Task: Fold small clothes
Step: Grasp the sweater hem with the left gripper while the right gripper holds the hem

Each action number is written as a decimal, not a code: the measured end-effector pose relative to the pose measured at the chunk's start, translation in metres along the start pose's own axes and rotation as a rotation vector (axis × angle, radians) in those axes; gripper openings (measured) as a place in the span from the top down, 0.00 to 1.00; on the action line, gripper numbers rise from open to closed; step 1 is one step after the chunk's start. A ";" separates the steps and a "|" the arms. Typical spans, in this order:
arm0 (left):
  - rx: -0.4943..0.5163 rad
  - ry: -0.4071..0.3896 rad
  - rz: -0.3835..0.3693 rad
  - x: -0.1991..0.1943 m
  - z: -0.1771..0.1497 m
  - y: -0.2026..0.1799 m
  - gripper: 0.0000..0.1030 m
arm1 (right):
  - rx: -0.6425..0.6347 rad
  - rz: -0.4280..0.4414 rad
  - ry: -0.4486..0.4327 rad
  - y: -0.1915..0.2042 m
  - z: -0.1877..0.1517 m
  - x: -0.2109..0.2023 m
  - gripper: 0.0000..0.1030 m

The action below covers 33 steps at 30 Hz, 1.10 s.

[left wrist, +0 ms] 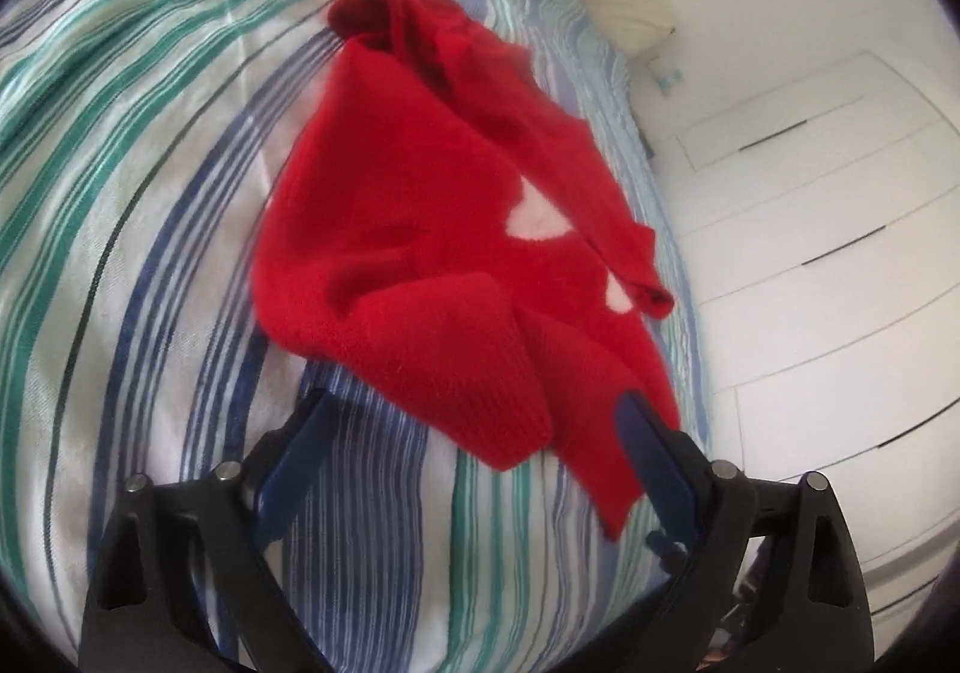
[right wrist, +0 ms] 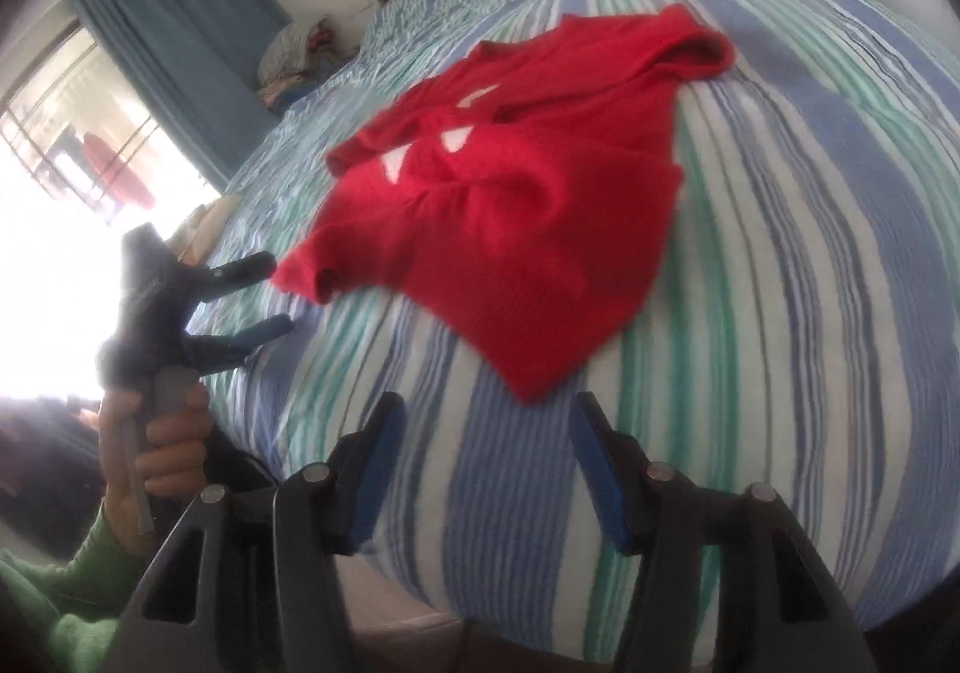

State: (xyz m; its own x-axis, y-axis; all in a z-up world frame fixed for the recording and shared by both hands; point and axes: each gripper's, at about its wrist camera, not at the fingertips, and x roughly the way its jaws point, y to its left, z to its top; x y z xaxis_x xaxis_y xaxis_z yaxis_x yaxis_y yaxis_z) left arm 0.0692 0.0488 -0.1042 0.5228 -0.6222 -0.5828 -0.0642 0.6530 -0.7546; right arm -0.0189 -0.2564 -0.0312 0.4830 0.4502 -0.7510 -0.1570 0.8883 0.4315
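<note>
Centre frame on the striped blue-green bed cover (right wrist: 750, 265) lies the crumpled red knitted sweater (right wrist: 516, 229); no readable writing, white patches blurred. Left gripper (left wrist: 474, 421) and right gripper (right wrist: 486, 421) fingers spread, empty.

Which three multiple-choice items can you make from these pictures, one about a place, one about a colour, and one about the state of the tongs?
1. Where does the red sweater lie?
A. on the striped bedcover
B. on the floor
C. over a chair

2. What colour is the sleeve of the person who holds the left tongs?
A. blue
B. green
C. white

3. How do the right tongs stand?
A. shut on the sweater
B. shut on the bedcover
C. open, holding nothing

Answers:
1 A, because the sweater is spread on the blue, green and white stripes in both views.
2 B, because the right wrist view shows a green cuff below the hand.
3 C, because both blue pads stand apart and only bedcover shows between them.
</note>
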 end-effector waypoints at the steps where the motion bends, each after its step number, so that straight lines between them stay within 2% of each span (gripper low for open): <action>1: 0.008 0.003 -0.014 0.003 0.002 -0.001 0.34 | 0.029 -0.006 -0.014 -0.014 0.000 -0.003 0.45; 3: 0.026 0.043 -0.015 0.010 0.005 -0.005 0.87 | 0.071 -0.008 -0.045 -0.034 0.003 -0.001 0.45; 4: 0.025 0.068 -0.015 0.012 0.005 -0.003 0.96 | 0.087 0.021 -0.062 -0.040 0.007 0.005 0.45; 7: 0.035 0.102 -0.018 0.001 0.007 -0.001 0.94 | 0.086 0.152 -0.079 -0.043 0.018 0.030 0.47; 8: 0.047 0.116 -0.014 -0.008 0.009 0.000 0.95 | 0.074 0.175 -0.061 -0.040 0.021 0.042 0.60; 9: 0.058 0.135 -0.012 -0.018 0.011 0.001 0.95 | 0.060 0.165 -0.029 -0.035 0.022 0.052 0.87; 10: 0.073 0.159 -0.009 -0.029 0.012 0.000 0.95 | 0.042 0.156 -0.002 -0.032 0.023 0.054 0.96; 12: 0.129 0.215 0.017 -0.052 0.013 -0.003 0.95 | 0.018 0.189 0.022 -0.027 0.024 0.039 0.95; 15: 0.233 0.295 0.092 -0.074 0.008 -0.006 0.95 | 0.045 0.319 0.084 -0.026 0.025 0.000 0.95; 16: 0.254 0.311 0.110 -0.075 0.005 -0.005 0.95 | 0.052 0.339 0.114 -0.027 0.025 -0.012 0.95; 19: 0.279 0.321 0.177 -0.062 -0.004 0.011 0.95 | 0.086 0.276 0.169 -0.037 0.021 -0.025 0.95; 23: 0.197 0.314 0.148 -0.049 -0.011 0.032 0.94 | 0.114 0.201 0.205 -0.052 0.008 0.009 0.93; 25: 0.174 0.270 0.105 -0.061 -0.011 0.033 0.69 | 0.168 0.198 0.199 -0.060 0.003 0.022 0.88; 26: 0.161 0.235 0.080 -0.069 -0.012 0.033 0.41 | 0.200 0.216 0.186 -0.063 0.000 0.024 0.84; 27: 0.149 0.201 0.067 -0.075 -0.013 0.033 0.26 | 0.226 0.247 0.167 -0.065 -0.002 0.022 0.72; 28: 0.144 0.184 0.062 -0.078 -0.015 0.032 0.25 | 0.242 0.271 0.150 -0.065 -0.004 0.019 0.66; 29: 0.149 0.200 0.062 -0.075 -0.017 0.030 0.25 | 0.249 0.286 0.137 -0.065 -0.006 0.017 0.58; 31: 0.164 0.240 0.077 -0.057 -0.019 0.023 0.37 | 0.244 0.300 0.126 -0.062 -0.009 0.015 0.58; 32: 0.175 0.256 0.084 -0.046 -0.021 0.020 0.50 | 0.244 0.306 0.129 -0.061 -0.011 0.017 0.58; 33: 0.181 0.268 0.102 -0.036 -0.022 0.018 0.83 | 0.246 0.309 0.132 -0.060 -0.012 0.021 0.58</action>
State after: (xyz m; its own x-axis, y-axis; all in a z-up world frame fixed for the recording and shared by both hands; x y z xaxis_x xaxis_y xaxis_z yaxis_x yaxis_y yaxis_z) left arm 0.0306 0.0735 -0.1031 0.2773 -0.6254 -0.7294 0.0594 0.7689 -0.6366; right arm -0.0097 -0.2997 -0.0789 0.3283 0.7139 -0.6185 -0.0590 0.6690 0.7409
